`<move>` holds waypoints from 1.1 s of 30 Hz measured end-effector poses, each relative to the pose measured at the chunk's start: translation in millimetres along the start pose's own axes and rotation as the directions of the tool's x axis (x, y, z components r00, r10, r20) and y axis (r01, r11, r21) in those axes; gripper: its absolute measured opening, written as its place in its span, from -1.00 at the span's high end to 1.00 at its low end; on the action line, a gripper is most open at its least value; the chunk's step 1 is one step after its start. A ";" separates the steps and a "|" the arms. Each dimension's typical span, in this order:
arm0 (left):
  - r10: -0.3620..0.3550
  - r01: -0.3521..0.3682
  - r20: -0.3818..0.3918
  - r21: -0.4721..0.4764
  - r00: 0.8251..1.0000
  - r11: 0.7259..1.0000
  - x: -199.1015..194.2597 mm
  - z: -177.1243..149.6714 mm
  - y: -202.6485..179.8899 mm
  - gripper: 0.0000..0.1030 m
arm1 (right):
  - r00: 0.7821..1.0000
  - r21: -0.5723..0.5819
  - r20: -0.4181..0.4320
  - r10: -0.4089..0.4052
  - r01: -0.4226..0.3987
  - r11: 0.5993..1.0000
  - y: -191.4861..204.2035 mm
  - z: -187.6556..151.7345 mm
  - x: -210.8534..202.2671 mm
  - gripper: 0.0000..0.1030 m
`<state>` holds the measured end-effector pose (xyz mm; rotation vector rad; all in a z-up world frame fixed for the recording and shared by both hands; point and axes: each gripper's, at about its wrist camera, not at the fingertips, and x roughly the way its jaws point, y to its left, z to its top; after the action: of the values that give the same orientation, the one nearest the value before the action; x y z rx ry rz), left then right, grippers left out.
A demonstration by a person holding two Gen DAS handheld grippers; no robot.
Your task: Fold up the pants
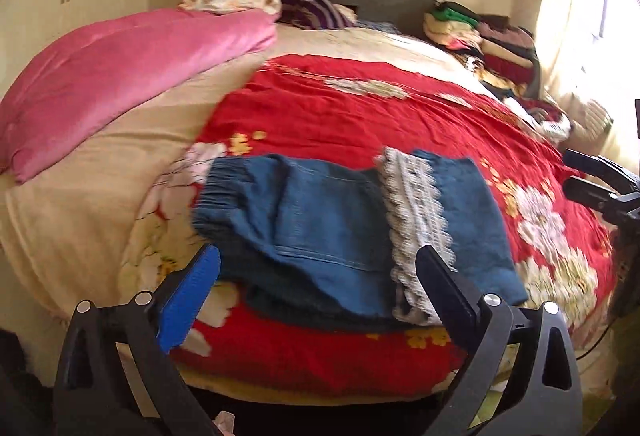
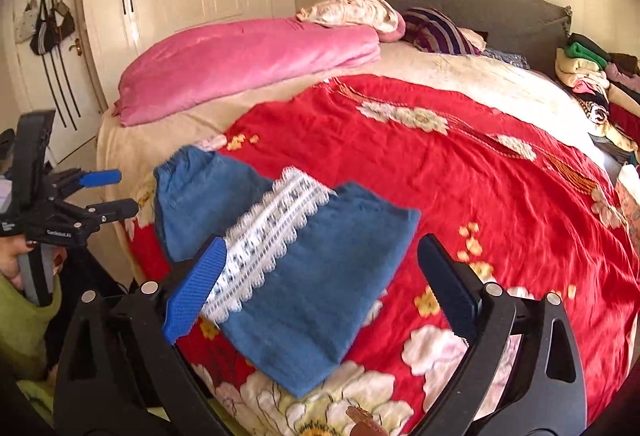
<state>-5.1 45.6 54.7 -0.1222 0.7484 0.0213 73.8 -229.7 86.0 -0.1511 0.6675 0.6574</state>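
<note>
Pants, the blue denim ones with a white lace band [image 1: 352,232], lie on the red flowered bedspread [image 1: 360,108] near the front edge of the bed. They look already folded into a short, thick stack, with the stretchy waist on the left and the lace band lying across the top. So I think the folding is nearly done, and maybe one more fold or a bit of smoothing is left.

My left gripper [image 1: 320,276] hangs just in front of the stack with its jaws wide apart and nothing in them. My right gripper [image 2: 324,276] is the same, wide and empty, above the right part of the stack.

For one more fold, I would need to pinch a side edge through all the layers and lift it over. The lace could slip or bunch up.

There is lots of open red cover behind the pants. The pink quilt [image 1: 120,76] and the pile of clothes [image 1: 480,32] are well apart from them.
</note>
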 end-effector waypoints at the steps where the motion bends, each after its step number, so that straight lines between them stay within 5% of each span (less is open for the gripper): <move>1: 0.005 -0.005 -0.001 -0.017 1.000 1.000 -0.1 0.5 6.1 -0.91 | 1.000 0.002 0.001 0.012 -0.012 1.000 0.5 3.0 1.1 -0.77; 16: 0.026 -0.044 -0.098 -0.184 0.995 0.982 28.6 -11.4 67.4 -0.91 | 0.983 -0.075 -0.056 0.175 -0.179 0.981 57.1 49.8 63.9 -0.78; 33: -0.060 0.009 -0.174 -0.284 0.983 0.959 60.2 -27.3 85.5 -0.91 | 0.942 -0.132 -0.191 0.277 -0.304 0.943 97.7 83.4 151.4 -0.78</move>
<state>15.2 125.7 -14.9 -0.4143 0.9229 0.0849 147.9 -46.6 65.1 -0.2621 0.8105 0.9931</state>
